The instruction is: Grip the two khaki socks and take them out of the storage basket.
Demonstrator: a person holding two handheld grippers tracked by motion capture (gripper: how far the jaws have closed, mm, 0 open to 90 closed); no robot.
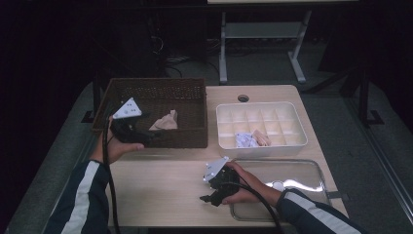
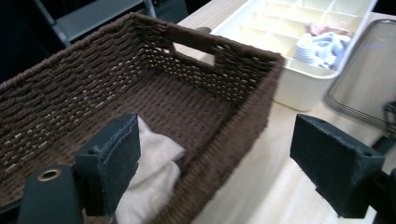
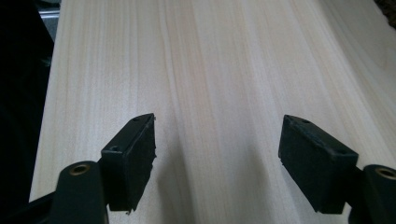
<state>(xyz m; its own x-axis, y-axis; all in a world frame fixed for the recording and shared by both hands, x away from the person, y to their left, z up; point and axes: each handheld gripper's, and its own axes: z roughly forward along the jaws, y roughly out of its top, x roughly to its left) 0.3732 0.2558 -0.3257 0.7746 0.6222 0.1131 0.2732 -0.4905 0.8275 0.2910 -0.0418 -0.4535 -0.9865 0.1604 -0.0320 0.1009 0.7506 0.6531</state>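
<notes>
High view: light wooden table (image 1: 170,190) with a dark brown woven rectangular basket (image 1: 192,105) at the back left. A crumpled beige cloth (image 1: 165,122) lies inside the basket near its front wall. The left gripper (image 1: 148,138) sits at the basket's front rim, its tip over the rim and close to the cloth, held in the person's left hand (image 1: 117,148). A cream plastic divided organiser tray (image 1: 263,146) stands right of the basket, with a small white-and-blue patterned cloth (image 1: 246,140) and a pinkish cloth (image 1: 262,137) in its front compartments. A clear plastic lid (image 1: 297,170) lies flat in front of that tray. The right gripper (image 1: 209,199) rests low over bare table by the lid's left edge, held in the right hand (image 1: 243,187).

Left gripper view: jaws spread wide, nothing between the pads. The left jaw hangs over the beige cloth on the basket floor; the right jaw is outside the basket, over the table. Whether the left pad touches the cloth cannot be told. Organiser tray and lid at upper right.

Right gripper view: jaws spread wide over bare wood, gripping nothing, pads clear of the table surface.
</notes>
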